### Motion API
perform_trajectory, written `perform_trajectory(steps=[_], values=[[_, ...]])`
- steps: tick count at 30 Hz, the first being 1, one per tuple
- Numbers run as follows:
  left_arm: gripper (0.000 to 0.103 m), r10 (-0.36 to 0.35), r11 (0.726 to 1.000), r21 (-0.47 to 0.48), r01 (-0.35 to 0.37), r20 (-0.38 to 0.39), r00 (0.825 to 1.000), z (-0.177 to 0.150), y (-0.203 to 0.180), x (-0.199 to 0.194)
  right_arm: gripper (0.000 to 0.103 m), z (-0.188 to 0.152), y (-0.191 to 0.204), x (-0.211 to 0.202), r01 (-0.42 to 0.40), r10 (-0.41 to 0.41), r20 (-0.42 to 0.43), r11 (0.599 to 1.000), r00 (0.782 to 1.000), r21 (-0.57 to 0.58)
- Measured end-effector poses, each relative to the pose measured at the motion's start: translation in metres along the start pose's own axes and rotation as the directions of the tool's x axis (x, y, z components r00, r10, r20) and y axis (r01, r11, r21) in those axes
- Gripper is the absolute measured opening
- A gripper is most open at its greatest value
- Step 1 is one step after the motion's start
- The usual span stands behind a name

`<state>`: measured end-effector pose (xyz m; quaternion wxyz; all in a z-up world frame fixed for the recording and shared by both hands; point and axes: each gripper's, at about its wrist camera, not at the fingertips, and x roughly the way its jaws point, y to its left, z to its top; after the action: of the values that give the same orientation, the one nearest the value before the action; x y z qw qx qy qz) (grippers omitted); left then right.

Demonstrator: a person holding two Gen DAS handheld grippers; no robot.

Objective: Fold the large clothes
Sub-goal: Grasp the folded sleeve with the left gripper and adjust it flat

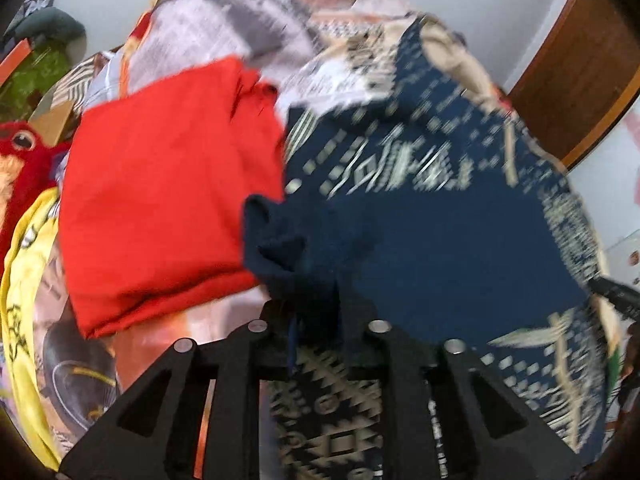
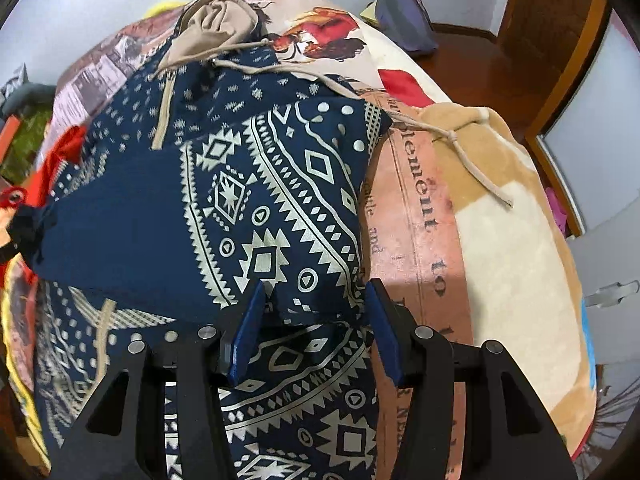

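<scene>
Left wrist view: A navy hooded sweatshirt printed with cream geometric motifs (image 1: pixel 420 208) is seen spread over a printed bedspread (image 1: pixel 224 28), much of it blurred. A bunched navy fold of it rises into the left gripper (image 1: pixel 316 312), whose black fingers are nearly closed; the pads are hidden by the cloth, so an actual pinch cannot be confirmed. A folded red garment (image 1: pixel 168 192) is laid just beside the sweatshirt, to its left. A yellow printed cloth (image 1: pixel 28 280) and a red plush toy with a round eye (image 1: pixel 20 148) are recorded at the left edge.

Right wrist view: The sweatshirt (image 2: pixel 240 200) is shown with a folded patterned panel lying uppermost, its beige hood (image 2: pixel 216 28) at the far end and a beige drawstring (image 2: pixel 452 136) trailing onto a tan and cream fleece blanket (image 2: pixel 508 248). The right gripper (image 2: pixel 312 324) is held moderately apart over the panel's near edge, with that edge lying between the blue pads (image 2: pixel 248 332) and no pressing visible. A brown wooden floor (image 2: pixel 480 60) is noted beyond.
</scene>
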<state>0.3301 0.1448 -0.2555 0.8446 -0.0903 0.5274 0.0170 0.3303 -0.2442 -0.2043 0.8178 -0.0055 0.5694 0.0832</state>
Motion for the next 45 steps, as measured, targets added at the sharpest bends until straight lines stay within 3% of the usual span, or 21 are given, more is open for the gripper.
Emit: perform_trajectory(steps=[3,11,18,28,30,32,35,40,45], values=[[0.043,0.041,0.999,-0.004,-0.041,-0.006,0.999,-0.011,0.010,0.001,0.057,-0.002,0.001,0.003,0.019,-0.019,0.002,1.000,1.000,-0.015],[0.043,0.127,0.988,0.079,-0.130,0.034,0.991,-0.023,0.013,-0.033,0.060,0.004,-0.007,-0.003,0.008,-0.008,0.005,1.000,1.000,0.012],[0.048,0.093,0.985,0.130,-0.112,0.144,0.985,0.006,-0.016,-0.075,0.060,0.026,0.000,-0.040,0.008,-0.006,0.124,1.000,0.992,-0.011],[0.054,0.024,0.969,0.231,-0.093,0.284,0.958,0.070,-0.075,-0.106,0.061,0.072,0.027,-0.089,-0.041,0.058,0.309,0.997,0.949,-0.062],[0.054,0.018,0.966,0.241,-0.092,0.294,0.956,0.080,-0.083,-0.105,0.064,0.082,0.032,-0.092,-0.051,0.072,0.330,0.996,0.941,-0.072],[0.054,0.010,0.962,0.257,-0.093,0.305,0.952,0.096,-0.095,-0.100,0.075,0.094,0.040,-0.093,-0.043,0.072,0.355,0.995,0.932,-0.089],[0.056,0.020,0.955,0.276,-0.112,0.313,0.949,0.116,-0.109,-0.086,0.075,0.110,0.049,-0.089,-0.019,0.062,0.391,0.994,0.918,-0.112],[0.056,0.006,0.956,0.279,-0.086,0.274,0.962,0.147,-0.124,-0.050,0.075,0.143,0.062,-0.062,-0.019,0.073,0.367,0.989,0.927,-0.149],[0.056,-0.041,0.969,0.246,-0.007,0.189,0.981,0.175,-0.129,-0.007,0.075,0.173,0.067,-0.020,-0.014,0.054,0.310,0.991,0.949,-0.131]])
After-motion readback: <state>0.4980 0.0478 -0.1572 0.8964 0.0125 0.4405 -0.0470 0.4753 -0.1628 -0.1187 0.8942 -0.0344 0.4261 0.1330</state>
